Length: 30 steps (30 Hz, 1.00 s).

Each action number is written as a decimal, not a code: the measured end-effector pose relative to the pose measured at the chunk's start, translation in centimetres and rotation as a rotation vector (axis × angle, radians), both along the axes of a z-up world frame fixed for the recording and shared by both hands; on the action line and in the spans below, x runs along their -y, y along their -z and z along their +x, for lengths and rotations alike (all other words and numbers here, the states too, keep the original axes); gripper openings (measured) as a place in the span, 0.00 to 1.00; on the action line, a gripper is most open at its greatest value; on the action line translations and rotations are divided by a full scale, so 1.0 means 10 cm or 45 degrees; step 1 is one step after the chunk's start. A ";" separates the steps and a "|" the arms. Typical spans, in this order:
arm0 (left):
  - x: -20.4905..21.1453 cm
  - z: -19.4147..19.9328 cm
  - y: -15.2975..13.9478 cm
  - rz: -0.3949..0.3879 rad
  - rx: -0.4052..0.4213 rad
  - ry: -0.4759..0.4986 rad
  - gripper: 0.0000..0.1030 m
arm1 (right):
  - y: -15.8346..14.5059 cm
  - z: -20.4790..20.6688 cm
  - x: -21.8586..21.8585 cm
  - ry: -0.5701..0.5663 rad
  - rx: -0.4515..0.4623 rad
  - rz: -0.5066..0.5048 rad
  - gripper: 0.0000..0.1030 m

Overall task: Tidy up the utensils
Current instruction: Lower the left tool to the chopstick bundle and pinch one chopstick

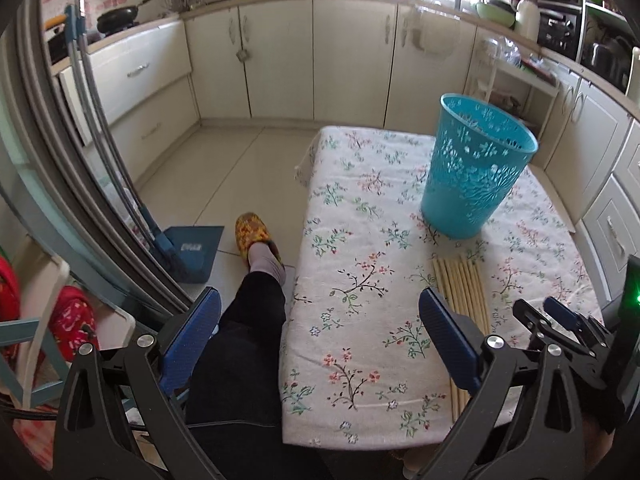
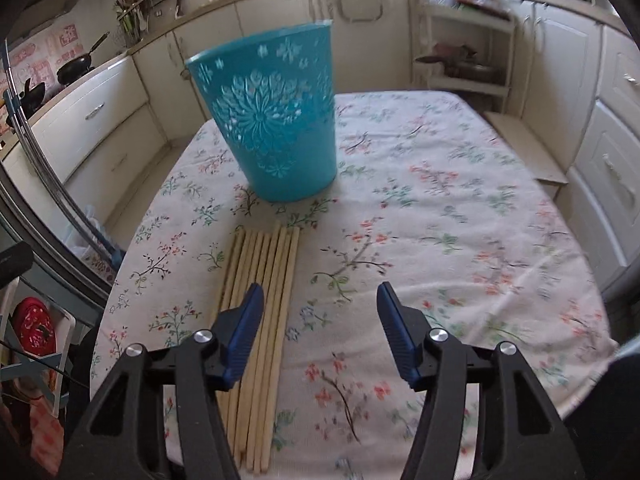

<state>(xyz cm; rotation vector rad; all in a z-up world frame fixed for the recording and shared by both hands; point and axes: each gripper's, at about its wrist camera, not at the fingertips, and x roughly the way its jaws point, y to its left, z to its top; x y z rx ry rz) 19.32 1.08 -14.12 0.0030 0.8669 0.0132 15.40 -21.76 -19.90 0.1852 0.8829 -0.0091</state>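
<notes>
Left claw is hanging released, fingers spread wide, over the near left edge of the counter. Chopsticks are lying flat in a tight bundle on the floral cloth, just short of the upright blue basket. Right claw is hovering released too, its left finger over the bundle, nothing grasped.

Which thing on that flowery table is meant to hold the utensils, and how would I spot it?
Start at the table with the floral cloth. Toward its far end stands an upright basket, just beyond the row of pale wooden chopsticks lying flat. It is the only tall item there: bright turquoise plastic with cut-out flower patterns.
</notes>
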 end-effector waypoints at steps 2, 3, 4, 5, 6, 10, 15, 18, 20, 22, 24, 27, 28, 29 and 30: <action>0.05 0.08 0.08 0.004 -0.023 0.011 0.93 | 0.06 0.11 -0.03 -0.016 -0.021 -0.002 0.50; 0.09 0.12 0.10 0.007 -0.035 0.016 0.93 | 0.08 0.15 -0.04 -0.021 -0.029 0.003 0.48; 0.13 0.17 0.15 0.006 -0.050 0.024 0.93 | 0.12 0.20 -0.04 -0.022 -0.042 0.004 0.45; 0.16 0.20 0.18 0.005 -0.061 0.029 0.93 | 0.16 0.25 -0.05 -0.019 -0.058 -0.003 0.39; 0.19 0.24 0.21 0.004 -0.074 0.035 0.93 | 0.20 0.30 -0.06 -0.019 -0.077 -0.002 0.36; 0.31 0.34 0.32 0.006 -0.110 0.054 0.93 | 0.29 0.42 -0.06 -0.041 -0.095 0.012 0.30; 0.42 0.46 0.47 0.001 -0.164 0.068 0.93 | 0.27 0.43 -0.05 -0.066 -0.085 0.056 0.30; 0.47 0.50 0.52 -0.002 -0.184 0.073 0.93 | 0.29 0.45 -0.06 -0.086 -0.089 0.042 0.30; 0.51 0.53 0.55 -0.002 -0.197 0.078 0.93 | 0.28 0.46 -0.08 -0.102 -0.093 0.012 0.28; 0.56 0.56 0.59 -0.002 -0.209 0.084 0.93 | 0.28 0.49 -0.07 -0.124 -0.108 0.004 0.25; 0.61 0.60 0.63 -0.005 -0.224 0.091 0.92 | 0.28 0.51 -0.05 -0.158 -0.127 -0.024 0.16; 0.70 0.68 0.73 -0.010 -0.257 0.104 0.92 | 0.28 0.53 0.05 -0.215 -0.154 -0.045 0.09; 0.74 0.72 0.78 -0.011 -0.270 0.104 0.92 | 0.28 0.52 0.10 -0.218 -0.158 -0.057 0.09; 0.76 0.74 0.82 -0.010 -0.280 0.103 0.92 | 0.29 0.51 0.14 -0.218 -0.157 -0.052 0.09; 0.78 0.77 0.86 -0.011 -0.292 0.101 0.92 | 0.29 0.50 0.17 -0.212 -0.153 -0.040 0.09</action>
